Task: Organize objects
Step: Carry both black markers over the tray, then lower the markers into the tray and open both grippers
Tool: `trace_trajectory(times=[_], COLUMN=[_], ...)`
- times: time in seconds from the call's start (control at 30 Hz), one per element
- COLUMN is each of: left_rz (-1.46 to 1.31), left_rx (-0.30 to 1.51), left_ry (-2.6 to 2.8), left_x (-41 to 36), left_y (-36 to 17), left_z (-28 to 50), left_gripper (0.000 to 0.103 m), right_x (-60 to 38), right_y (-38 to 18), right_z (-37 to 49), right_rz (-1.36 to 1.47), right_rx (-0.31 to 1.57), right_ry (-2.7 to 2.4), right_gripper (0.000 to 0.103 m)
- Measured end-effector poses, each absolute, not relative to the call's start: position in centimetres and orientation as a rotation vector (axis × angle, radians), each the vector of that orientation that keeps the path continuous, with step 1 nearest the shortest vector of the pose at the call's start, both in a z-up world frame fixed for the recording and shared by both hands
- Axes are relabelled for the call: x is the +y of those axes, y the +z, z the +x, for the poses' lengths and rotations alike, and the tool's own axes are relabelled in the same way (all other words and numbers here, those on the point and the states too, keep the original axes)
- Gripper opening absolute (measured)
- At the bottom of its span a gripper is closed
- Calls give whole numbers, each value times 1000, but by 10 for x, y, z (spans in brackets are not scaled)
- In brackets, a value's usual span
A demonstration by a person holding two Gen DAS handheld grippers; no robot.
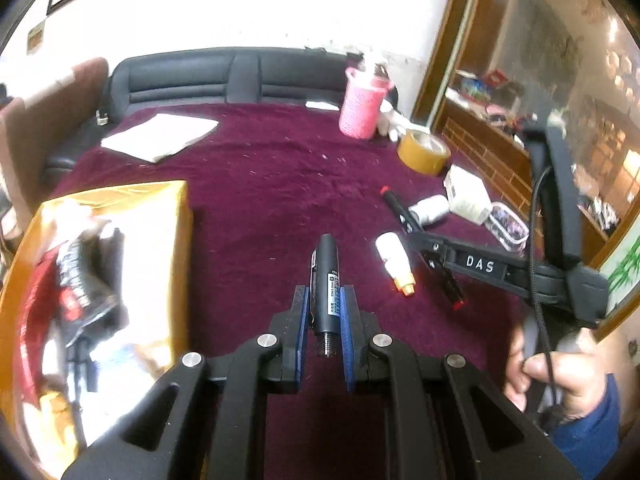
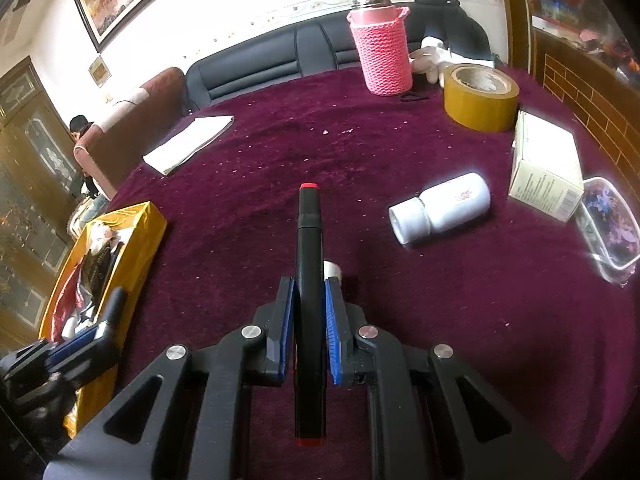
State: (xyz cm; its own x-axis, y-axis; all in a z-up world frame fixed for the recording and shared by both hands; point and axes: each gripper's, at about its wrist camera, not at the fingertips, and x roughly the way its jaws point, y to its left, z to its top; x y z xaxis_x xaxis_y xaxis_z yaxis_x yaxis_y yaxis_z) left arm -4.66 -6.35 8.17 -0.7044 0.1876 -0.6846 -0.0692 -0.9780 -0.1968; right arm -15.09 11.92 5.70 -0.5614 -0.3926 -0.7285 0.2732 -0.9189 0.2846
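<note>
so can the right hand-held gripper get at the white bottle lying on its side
Probably not yet: the right hand-held gripper is shut on a black marker. The white bottle lies ahead to its right on open cloth, nothing blocking, but the marker must go first.

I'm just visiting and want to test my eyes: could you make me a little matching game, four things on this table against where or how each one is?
Things:
1. black pen
2. red-tipped marker
3. white bottle
4. tape roll

States:
a. lying on its side on the purple cloth
b. gripped in the right tongs
c. standing beside the pink knitted flask
d. gripped in the left tongs

Pairs: 1-d, 2-b, 3-a, 4-c
</note>
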Motion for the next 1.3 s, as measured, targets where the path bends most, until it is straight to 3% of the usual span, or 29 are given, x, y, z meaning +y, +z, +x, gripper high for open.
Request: trace_trajectory(times=[0.27,0.7,1.3], left_rz=[-1114,-1227,-1296], left_rx=[-329,-565,-626], left_ry=[2849,2982,2924], left_x=[-134,-265,-297], left_y=[98,65,28], left_z=[-1,64,69], left_gripper=[12,12,12], right_x=[87,-68,-154], right_y=[69,85,34], right_z=[-130,-102,-161], right_rz=[1169,1164,1376], right_rx=[-286,-147,-22], right_ry=[-2337,-2147,-2213], right_gripper=[12,12,12])
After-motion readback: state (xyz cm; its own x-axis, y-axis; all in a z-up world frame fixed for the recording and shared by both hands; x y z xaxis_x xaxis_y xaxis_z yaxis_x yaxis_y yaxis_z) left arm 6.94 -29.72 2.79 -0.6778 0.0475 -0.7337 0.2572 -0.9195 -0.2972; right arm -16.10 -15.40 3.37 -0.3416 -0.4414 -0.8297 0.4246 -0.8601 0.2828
